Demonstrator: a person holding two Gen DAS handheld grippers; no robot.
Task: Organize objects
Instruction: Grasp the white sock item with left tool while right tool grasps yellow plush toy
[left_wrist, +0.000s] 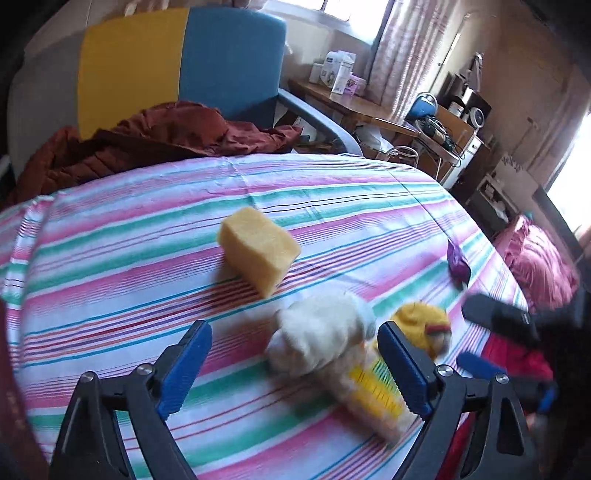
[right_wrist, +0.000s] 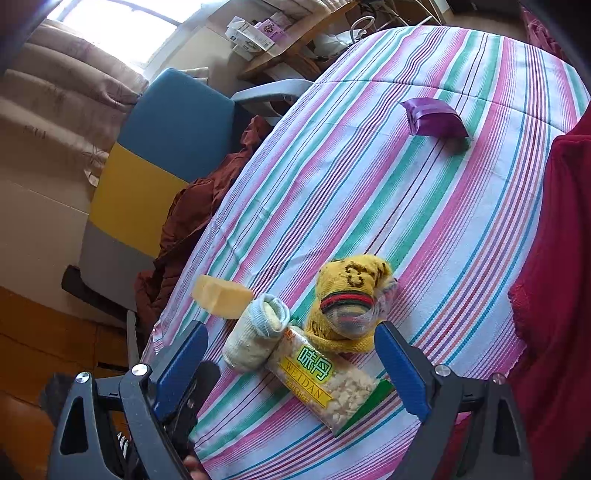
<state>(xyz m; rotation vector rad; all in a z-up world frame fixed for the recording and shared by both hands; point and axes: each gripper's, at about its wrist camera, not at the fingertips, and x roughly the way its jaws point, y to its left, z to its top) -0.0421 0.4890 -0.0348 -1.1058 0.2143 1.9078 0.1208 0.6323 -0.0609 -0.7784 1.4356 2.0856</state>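
A yellow sponge block (left_wrist: 258, 249) sits tilted on the striped tablecloth (left_wrist: 110, 258), well beyond my left gripper (left_wrist: 293, 328), which is open and holds nothing. A rolled white sock (left_wrist: 321, 332), a yellow sock bundle (left_wrist: 421, 326) and a clear snack packet (left_wrist: 373, 395) lie just ahead of its fingers, blurred. My right gripper (right_wrist: 291, 328) is open above the same cluster: white sock (right_wrist: 255, 336), yellow sock (right_wrist: 347, 302), snack packet (right_wrist: 325, 384), none of them touched by the pads. The sponge (right_wrist: 221, 295) shows near the table's edge. A purple packet (right_wrist: 432, 118) lies far off.
A blue and yellow chair (left_wrist: 184, 66) with a brown jacket (left_wrist: 166, 136) stands behind the table. A wooden desk (left_wrist: 343, 96) with boxes is further back, and a pink cushion (left_wrist: 539, 266) at the right. A person's red garment (right_wrist: 554, 258) borders the table's right side.
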